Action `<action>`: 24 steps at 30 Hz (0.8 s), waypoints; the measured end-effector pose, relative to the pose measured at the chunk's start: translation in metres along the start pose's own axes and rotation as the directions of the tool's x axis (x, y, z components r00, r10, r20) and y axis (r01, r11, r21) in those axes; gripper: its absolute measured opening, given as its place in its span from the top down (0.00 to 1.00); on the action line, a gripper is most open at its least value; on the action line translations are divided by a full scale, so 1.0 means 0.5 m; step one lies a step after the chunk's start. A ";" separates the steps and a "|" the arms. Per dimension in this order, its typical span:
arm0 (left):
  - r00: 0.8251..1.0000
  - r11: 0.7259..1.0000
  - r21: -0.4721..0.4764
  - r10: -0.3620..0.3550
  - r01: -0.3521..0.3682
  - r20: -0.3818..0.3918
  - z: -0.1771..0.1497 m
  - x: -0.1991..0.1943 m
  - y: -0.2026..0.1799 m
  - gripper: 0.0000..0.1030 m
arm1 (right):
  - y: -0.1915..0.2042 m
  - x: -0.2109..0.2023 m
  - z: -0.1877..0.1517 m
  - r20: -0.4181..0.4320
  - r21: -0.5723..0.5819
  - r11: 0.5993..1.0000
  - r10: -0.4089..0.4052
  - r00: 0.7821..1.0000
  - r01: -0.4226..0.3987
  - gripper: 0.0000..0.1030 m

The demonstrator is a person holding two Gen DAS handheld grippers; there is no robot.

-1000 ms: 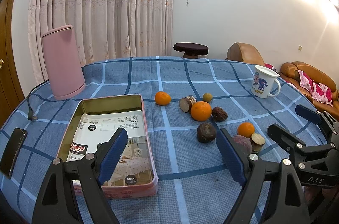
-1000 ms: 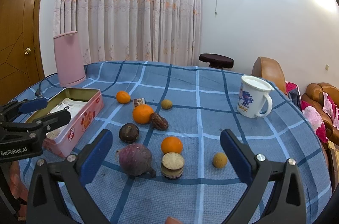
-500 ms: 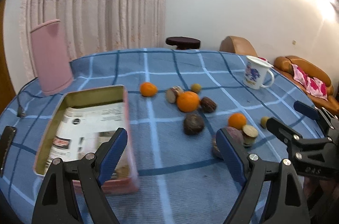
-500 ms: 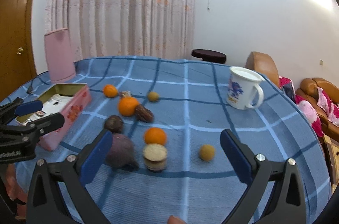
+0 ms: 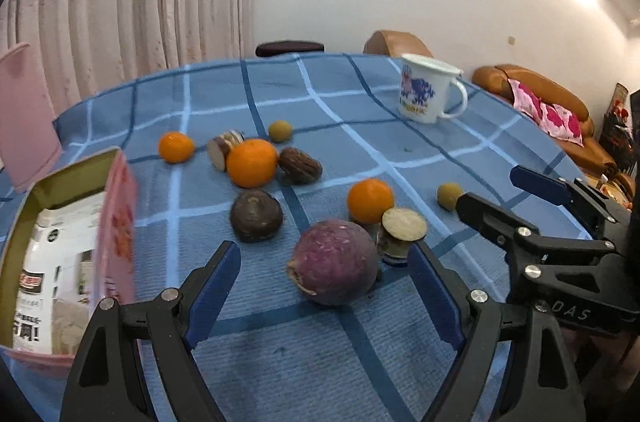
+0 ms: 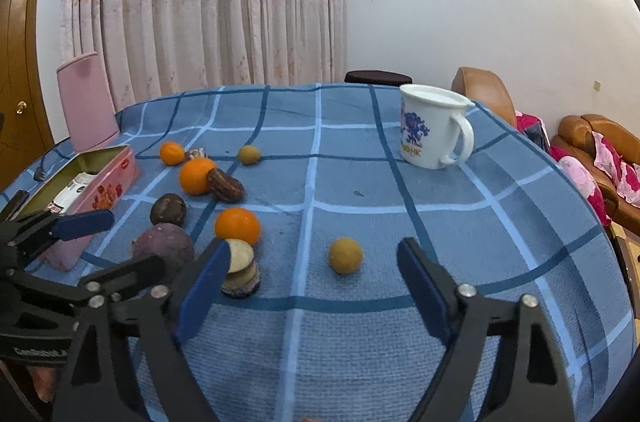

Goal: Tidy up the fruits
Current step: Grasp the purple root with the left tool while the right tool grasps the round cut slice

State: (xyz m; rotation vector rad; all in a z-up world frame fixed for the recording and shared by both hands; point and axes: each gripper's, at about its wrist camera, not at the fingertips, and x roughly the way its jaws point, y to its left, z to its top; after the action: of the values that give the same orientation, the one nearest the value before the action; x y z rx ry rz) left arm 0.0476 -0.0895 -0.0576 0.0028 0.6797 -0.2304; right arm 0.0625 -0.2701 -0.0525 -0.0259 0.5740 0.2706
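**Left tongs closing in on the purple fruit**

The left tongs [image 5: 324,296] are now sitting nearer the purple fruit [image 5: 334,262] than a second ago, spread wide and gripping nothing. The fruit is lying on the blue checked table [image 5: 400,374], touching a cut brown piece [image 5: 402,234], with an orange [image 5: 370,200] just behind. The right tongs [image 6: 314,284] are hanging released around a small yellow fruit [image 6: 346,255]. The pink tin [image 5: 116,222] is standing at the left.

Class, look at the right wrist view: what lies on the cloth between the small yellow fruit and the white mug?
Nothing: between the small yellow fruit and the white mug, the right wrist view shows only bare blue checked tablecloth.
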 end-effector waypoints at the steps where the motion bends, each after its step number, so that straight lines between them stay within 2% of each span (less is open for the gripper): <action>1: 1.000 1.000 -0.004 -0.003 0.003 -0.010 0.001 0.007 0.002 0.16 | -0.001 0.004 0.000 -0.005 0.004 1.000 0.003 1.000 -0.003 0.20; 2: 1.000 1.000 -0.012 -0.007 0.006 -0.022 0.001 0.013 0.006 0.16 | -0.002 0.006 0.000 -0.009 0.007 1.000 0.007 1.000 -0.007 0.20; 4: 0.999 0.999 -0.020 -0.028 0.027 -0.028 0.003 0.018 0.011 0.24 | -0.003 0.007 0.000 -0.011 0.011 1.000 0.017 1.000 -0.016 0.20; 5: 0.998 0.999 -0.016 -0.038 0.038 -0.043 0.002 0.022 0.011 0.32 | -0.003 0.008 0.001 -0.012 0.013 1.000 0.019 1.000 -0.019 0.20; 6: 0.997 0.999 -0.015 -0.051 0.050 -0.062 0.001 0.028 0.011 0.46 | -0.001 0.009 0.002 -0.014 0.012 1.000 0.022 1.000 -0.022 0.20; 7: 0.994 0.997 -0.022 -0.077 0.075 -0.080 0.000 0.033 0.012 0.49 | 0.001 0.011 0.003 -0.016 0.011 1.000 0.025 1.000 -0.025 0.20; 11: 0.995 0.996 -0.039 -0.081 0.079 -0.057 -0.004 0.021 0.023 0.49 | 0.015 0.015 0.002 -0.028 -0.006 0.999 0.039 0.999 -0.040 0.23; 17: 1.000 0.999 -0.045 -0.014 0.014 -0.002 -0.006 -0.005 0.051 0.49 | 0.051 0.031 0.004 -0.055 -0.036 0.996 0.084 0.995 -0.086 0.28; 24: 1.000 0.999 -0.053 -0.004 0.005 0.012 -0.010 -0.011 0.061 0.49 | 0.092 0.068 -0.005 -0.132 -0.074 0.990 0.109 0.985 -0.120 0.45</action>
State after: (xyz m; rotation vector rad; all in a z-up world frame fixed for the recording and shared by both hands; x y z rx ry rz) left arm 0.0469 -0.0581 -0.0604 -0.0508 0.6738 -0.2166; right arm 0.0766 -0.2177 -0.0703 -0.0903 0.6921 0.4065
